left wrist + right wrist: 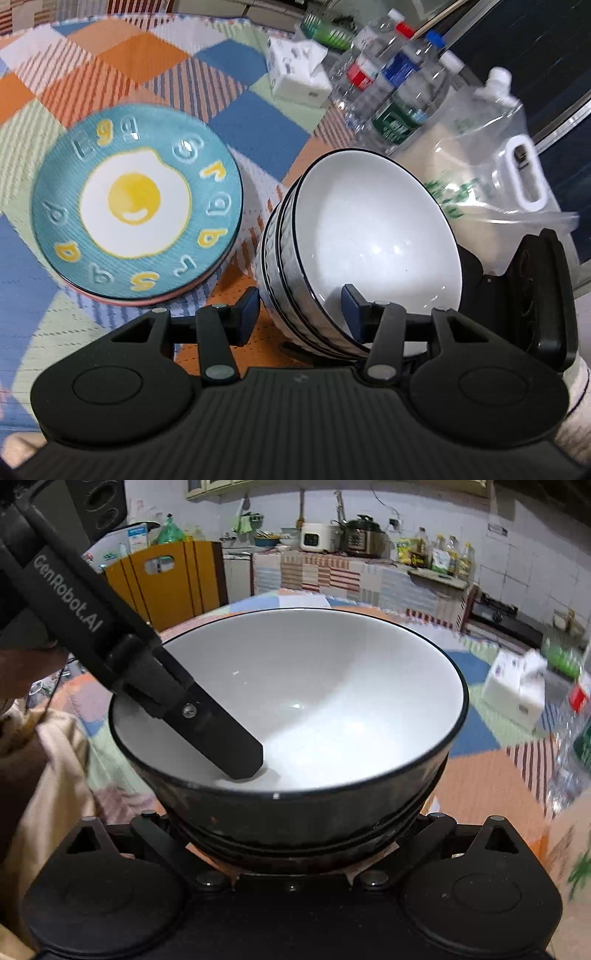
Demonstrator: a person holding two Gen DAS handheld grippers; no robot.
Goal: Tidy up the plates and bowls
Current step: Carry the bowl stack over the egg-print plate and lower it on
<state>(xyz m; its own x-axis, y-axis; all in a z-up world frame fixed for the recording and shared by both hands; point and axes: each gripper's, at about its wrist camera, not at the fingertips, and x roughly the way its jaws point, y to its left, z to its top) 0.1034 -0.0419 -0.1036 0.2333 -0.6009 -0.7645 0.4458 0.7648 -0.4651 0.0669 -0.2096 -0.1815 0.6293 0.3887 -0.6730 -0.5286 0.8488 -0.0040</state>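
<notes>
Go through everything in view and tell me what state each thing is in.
Stacked white bowls: nested, tilted, empty, held at the rim.
Left gripper: jaws shut on the bowls' wall.
Right gripper: jaws hidden under the bowls.
Egg plate: lying flat, topping a stack.
Water bottles: upright, capped.

text: "GenRobot.AI" | on: black finger of left tool (155, 679) | plate (136, 201) lettering: unclear

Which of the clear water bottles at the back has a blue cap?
The middle bottle, with the blue cap and blue label; its neighbours are the red-capped, red-labelled bottle and the white-capped bottle.
</notes>
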